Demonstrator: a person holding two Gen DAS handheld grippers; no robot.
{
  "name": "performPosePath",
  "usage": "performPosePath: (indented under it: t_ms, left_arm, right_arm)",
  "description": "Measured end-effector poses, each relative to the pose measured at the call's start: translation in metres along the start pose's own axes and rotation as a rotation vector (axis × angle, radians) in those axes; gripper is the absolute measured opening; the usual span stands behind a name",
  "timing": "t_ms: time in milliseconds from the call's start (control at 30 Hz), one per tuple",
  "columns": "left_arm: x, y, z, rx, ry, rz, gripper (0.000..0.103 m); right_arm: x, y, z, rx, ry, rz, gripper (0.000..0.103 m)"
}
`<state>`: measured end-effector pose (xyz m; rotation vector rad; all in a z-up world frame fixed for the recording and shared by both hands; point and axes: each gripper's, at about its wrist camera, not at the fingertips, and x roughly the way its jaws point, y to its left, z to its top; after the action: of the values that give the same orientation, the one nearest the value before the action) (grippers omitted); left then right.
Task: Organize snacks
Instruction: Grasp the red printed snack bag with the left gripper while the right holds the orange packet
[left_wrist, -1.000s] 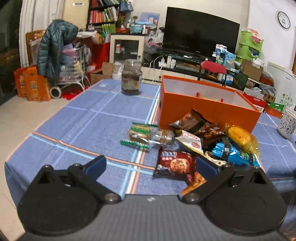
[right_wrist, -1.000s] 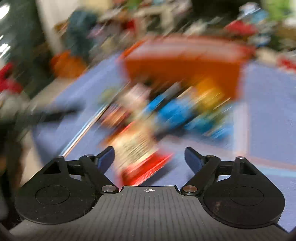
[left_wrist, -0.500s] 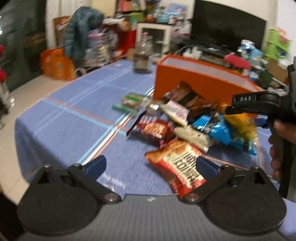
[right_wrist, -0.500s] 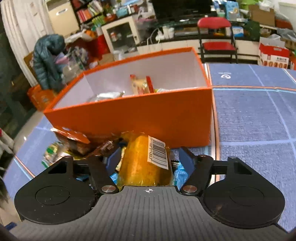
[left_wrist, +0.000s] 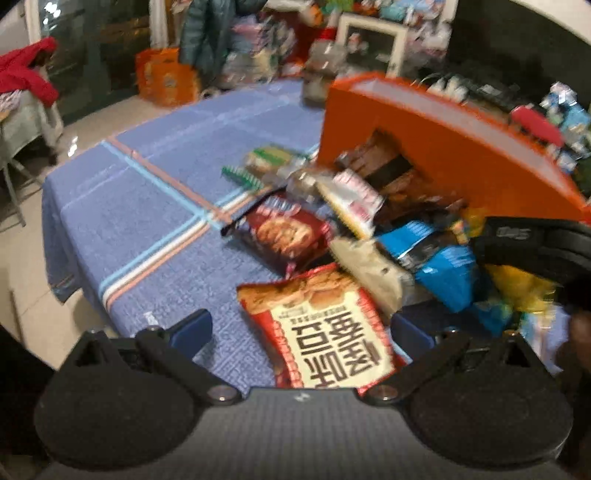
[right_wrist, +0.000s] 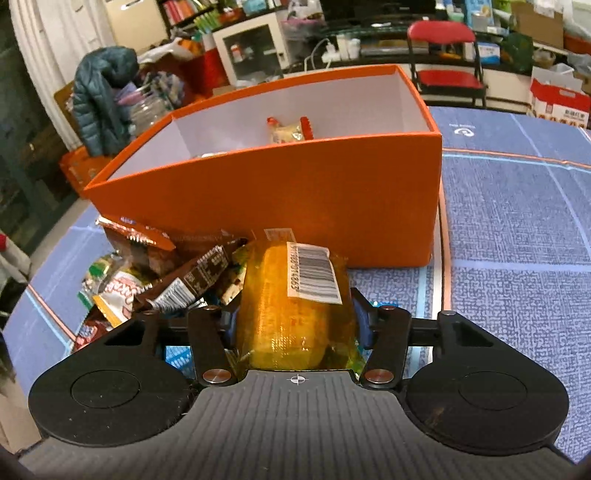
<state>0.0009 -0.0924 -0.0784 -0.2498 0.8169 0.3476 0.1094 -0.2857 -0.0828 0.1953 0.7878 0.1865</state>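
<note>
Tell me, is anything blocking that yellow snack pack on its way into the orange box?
Only the orange box itself: its near wall rises directly behind the yellow snack pack, which the right hand-held gripper has just been closing on. The pack must be lifted over that wall. The box is open-topped, with room inside.

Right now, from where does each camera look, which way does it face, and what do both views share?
Left wrist: sits on the left tool, looks down over the red bag and snack pile toward the orange box; its own open fingers show, plus the right tool.
Right wrist: sits on the right tool, faces the box's front wall; its fingers are shut on the yellow pack.
Shared: the box, the pile, the yellow pack, the blue cloth.
</note>
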Motion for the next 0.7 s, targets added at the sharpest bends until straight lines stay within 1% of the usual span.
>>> performPosePath:
  t_ms: [33, 100, 133, 167, 200, 233, 267, 367, 500, 700]
  left_arm:
    - [0.006, -0.001, -0.001, 0.007, 0.011, -0.002, 0.102]
    - [0.009, -0.004, -0.004, 0.048, -0.009, 0.005, 0.099]
    - [0.008, -0.003, -0.006, 0.061, -0.026, -0.006, 0.095]
    - [0.006, -0.002, -0.007, 0.076, -0.041, -0.025, 0.091]
    - [0.005, -0.001, -0.008, 0.094, -0.048, -0.04, 0.081]
    - [0.004, 0.0, -0.008, 0.105, -0.049, -0.049, 0.075]
    - [0.003, 0.002, -0.008, 0.111, -0.052, -0.055, 0.072]
    - [0.0, 0.013, -0.008, 0.139, -0.057, -0.098, 0.068]
    - [-0.001, 0.025, -0.009, 0.185, -0.063, -0.158, 0.065]
    - [0.0, 0.044, -0.006, 0.264, -0.054, -0.229, 0.063]
  right_arm:
    - [0.0, 0.001, -0.001, -0.006, -0.002, -0.003, 0.04]
    - [-0.002, 0.002, -0.003, -0.018, -0.005, -0.009, 0.038]
    - [-0.003, 0.003, -0.003, -0.02, -0.005, -0.008, 0.034]
    - [-0.004, 0.003, -0.004, -0.023, -0.002, -0.003, 0.032]
    - [-0.005, 0.003, -0.004, -0.026, -0.002, -0.001, 0.032]
    - [-0.006, 0.003, -0.005, -0.029, -0.003, 0.003, 0.03]
    - [-0.007, 0.003, -0.005, -0.027, -0.004, 0.008, 0.027]
    - [-0.011, 0.001, -0.005, -0.012, -0.005, 0.022, 0.024]
    - [-0.012, 0.005, -0.005, -0.025, -0.005, 0.017, 0.024]
    - [-0.017, 0.015, -0.008, -0.114, -0.014, -0.023, 0.024]
